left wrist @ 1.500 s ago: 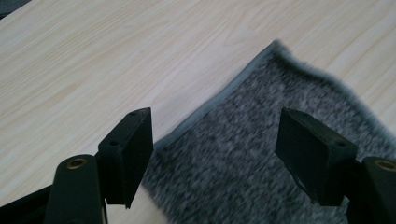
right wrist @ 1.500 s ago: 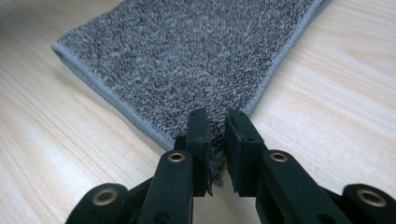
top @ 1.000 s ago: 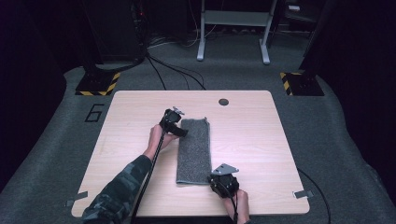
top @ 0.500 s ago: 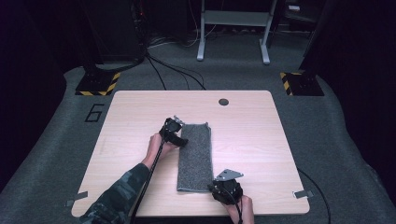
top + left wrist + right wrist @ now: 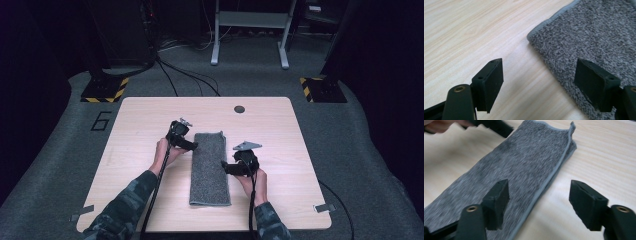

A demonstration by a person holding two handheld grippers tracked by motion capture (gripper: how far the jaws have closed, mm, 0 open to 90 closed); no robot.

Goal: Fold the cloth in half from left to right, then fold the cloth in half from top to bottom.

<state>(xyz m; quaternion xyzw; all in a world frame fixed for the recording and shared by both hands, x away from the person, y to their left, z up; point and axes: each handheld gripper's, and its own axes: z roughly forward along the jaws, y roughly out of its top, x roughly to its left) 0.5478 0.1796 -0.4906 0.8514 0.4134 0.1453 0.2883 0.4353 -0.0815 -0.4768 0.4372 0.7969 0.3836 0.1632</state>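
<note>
cloth (image 5: 524,165) hem raised, right gripper view

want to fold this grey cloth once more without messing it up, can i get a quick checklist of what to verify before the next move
1. Grey cloth lies flat in a long folded strip on the table: ok.
2. Left hand-held gripper open, nothing between its jaws, at the cloth's left edge near the far end: ok.
3. Right hand-held gripper has just been opening; its jaws straddle the cloth's right edge without pinching it: ok.
4. Far right corner of the cloth curls up a little: not ok.
5. Layers lined up along the whole length: cannot tell.
6. Dark round spot near the table's far edge is well away from the cloth: ok.
</note>
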